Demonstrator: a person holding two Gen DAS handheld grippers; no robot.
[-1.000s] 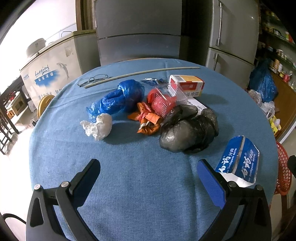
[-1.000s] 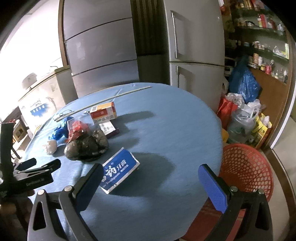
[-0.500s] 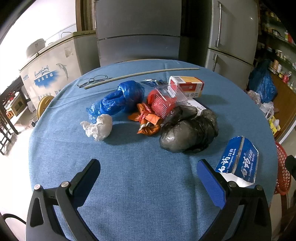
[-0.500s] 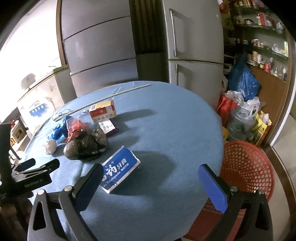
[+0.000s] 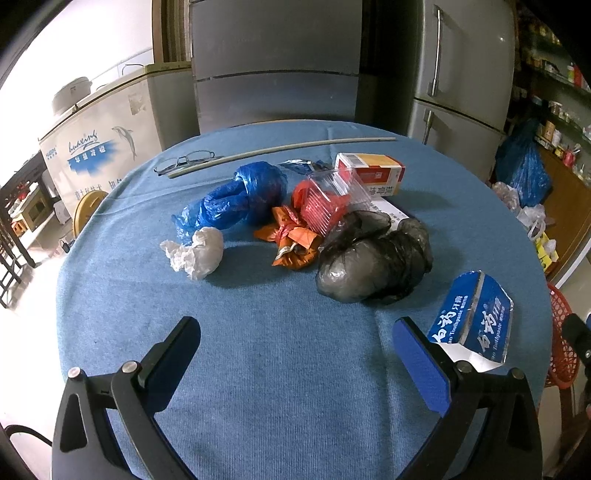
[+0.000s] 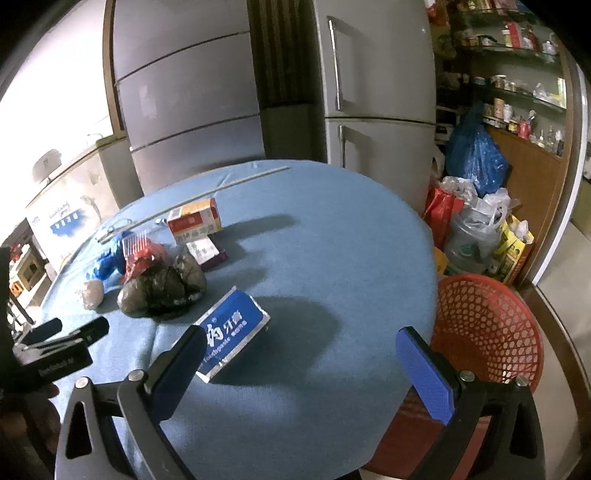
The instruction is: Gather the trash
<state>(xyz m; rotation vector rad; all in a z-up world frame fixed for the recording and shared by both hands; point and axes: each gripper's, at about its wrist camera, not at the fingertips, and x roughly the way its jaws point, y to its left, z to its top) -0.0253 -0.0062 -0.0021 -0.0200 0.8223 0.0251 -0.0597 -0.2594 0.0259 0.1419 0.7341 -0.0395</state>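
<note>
Blue desk (image 5: pixel 280 350): one toothpaste box (image 5: pixel 476 325), one black bag (image 5: pixel 373 258), both claws (image 5: pixel 295 354) (image 6: pixel 299 354) wide, empty, right claw nearer than before.

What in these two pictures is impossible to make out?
- Black bag: contents hidden by its dark plastic, both views.
- White box: mostly covered by that bag, left view.
- Red basket: inside hidden by the table edge and the right gripper.
- Shelf jars: labels too small.

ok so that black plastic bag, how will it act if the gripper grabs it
The black bag looks crumpled and thin, so it will probably squash and flop rather than hold shape. Its glossy film may slip between the pads. It seems puffy, likely light.
</note>
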